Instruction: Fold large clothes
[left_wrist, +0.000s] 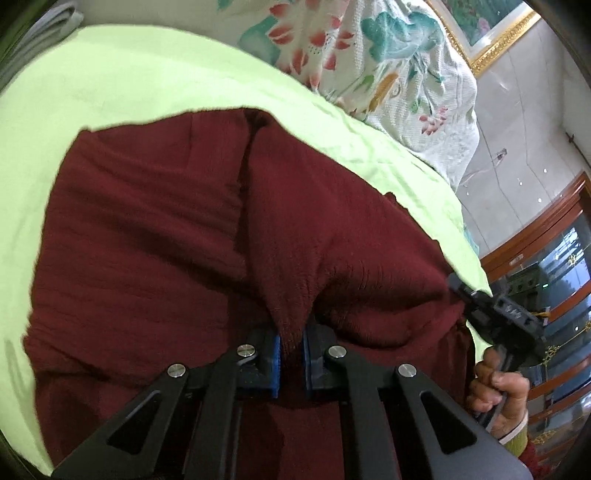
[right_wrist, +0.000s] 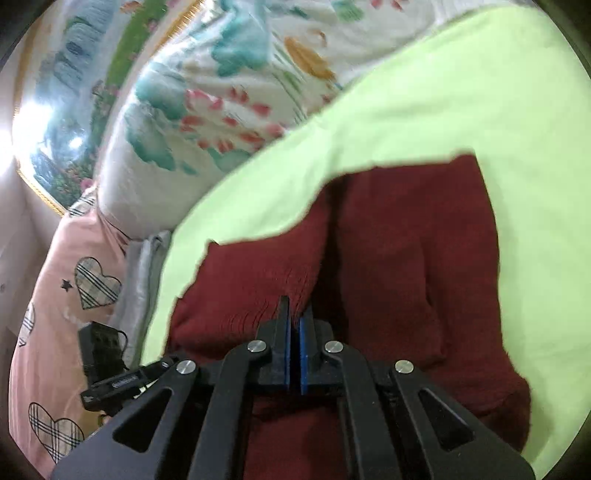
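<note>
A dark red knit garment (left_wrist: 147, 240) lies spread on a light green sheet (left_wrist: 129, 81). My left gripper (left_wrist: 291, 343) is shut on a raised fold of it, and the red knit shows between the blue pads. At the garment's right edge a hand (left_wrist: 495, 391) holds my right gripper (left_wrist: 456, 288), whose tip meets the cloth. In the right wrist view the right gripper (right_wrist: 294, 321) is shut on the ribbed edge of the garment (right_wrist: 399, 258). The pads are almost together and the ribs pull tight toward them. The left gripper's black body (right_wrist: 107, 380) shows at the lower left.
A floral quilt (left_wrist: 388, 74) is bunched beyond the green sheet (right_wrist: 461, 92). Pink cloth with checked hearts (right_wrist: 66, 295) and a grey folded cloth (right_wrist: 140, 280) lie to the left. A gold-framed picture (left_wrist: 491, 33) and a wooden glass-fronted cabinet (left_wrist: 554, 258) stand at the right.
</note>
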